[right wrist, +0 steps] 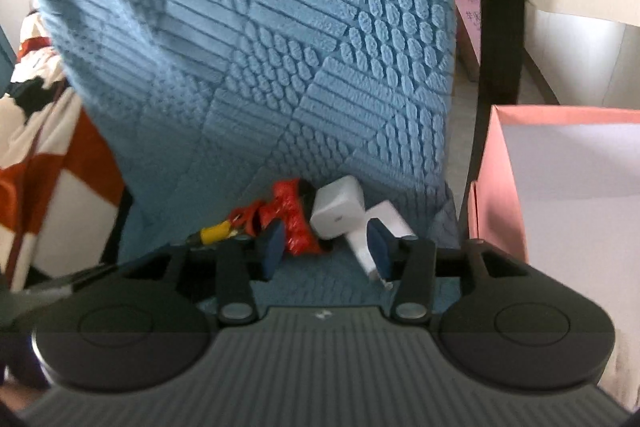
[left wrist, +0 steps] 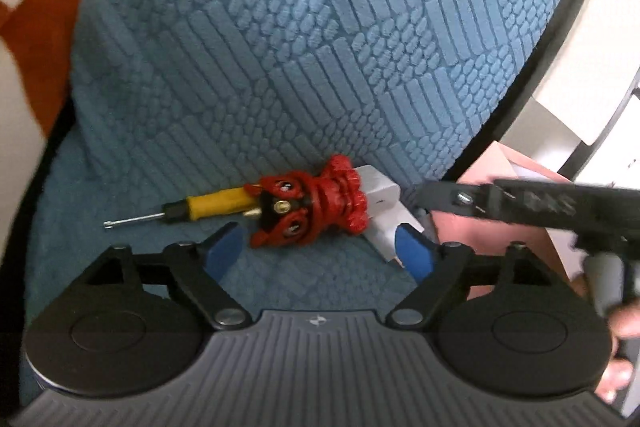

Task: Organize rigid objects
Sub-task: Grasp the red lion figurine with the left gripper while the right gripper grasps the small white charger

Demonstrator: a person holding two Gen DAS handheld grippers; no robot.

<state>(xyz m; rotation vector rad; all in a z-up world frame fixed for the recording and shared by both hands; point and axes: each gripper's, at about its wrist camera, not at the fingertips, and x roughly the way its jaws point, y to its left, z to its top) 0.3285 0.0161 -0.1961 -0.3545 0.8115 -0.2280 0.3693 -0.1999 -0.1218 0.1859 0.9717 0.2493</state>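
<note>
On a blue textured chair seat (left wrist: 120, 267) lie a red lion-like figurine (left wrist: 316, 207), a yellow-handled screwdriver (left wrist: 208, 205) to its left, and white charger blocks (left wrist: 380, 203) to its right. My left gripper (left wrist: 320, 253) hovers just short of the figurine, open, its blue pads (left wrist: 224, 251) wide apart and empty. My right gripper (right wrist: 325, 247) is open about half as wide, in front of the figurine (right wrist: 294, 223), a white cube charger (right wrist: 338, 211) and a flat white adapter (right wrist: 386, 227). Nothing is pinched. The screwdriver (right wrist: 216, 231) is partly hidden behind its left finger.
The blue padded chair back (left wrist: 300, 27) rises right behind the objects. A pink open box (right wrist: 560, 167) stands to the right of the seat. A red, white and black cloth (right wrist: 44, 147) hangs at the left. A black frame bar (right wrist: 500, 27) runs beside the box.
</note>
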